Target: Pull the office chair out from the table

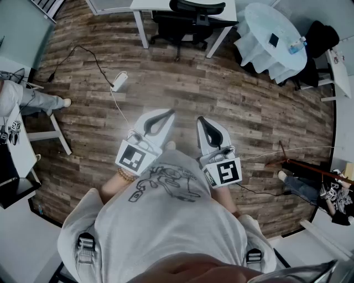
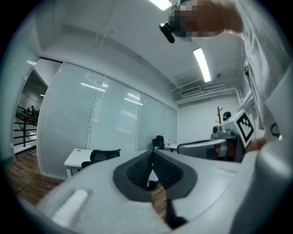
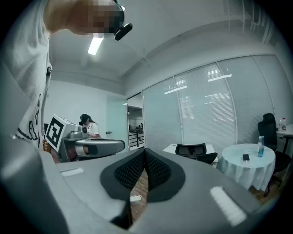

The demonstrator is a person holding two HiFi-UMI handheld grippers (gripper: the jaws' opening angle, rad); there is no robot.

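A black office chair (image 1: pixel 191 21) stands tucked under a white table (image 1: pixel 145 5) at the top of the head view, well away from me across the wood floor. The chair also shows small in the left gripper view (image 2: pixel 101 156) and in the right gripper view (image 3: pixel 196 152). My left gripper (image 1: pixel 170 113) and my right gripper (image 1: pixel 200 119) are held side by side in front of my chest, both pointing toward the chair. Each has its jaws shut with nothing between them. In their own views the left gripper (image 2: pixel 152 153) and the right gripper (image 3: pixel 144 152) show their pads meeting.
A round table with a white cloth (image 1: pixel 275 36) stands right of the chair, with a phone and a bottle on it. A white power strip (image 1: pixel 119 81) and its cable lie on the floor at the left. People sit at both sides. A glass wall (image 2: pixel 100 128) runs behind the desk.
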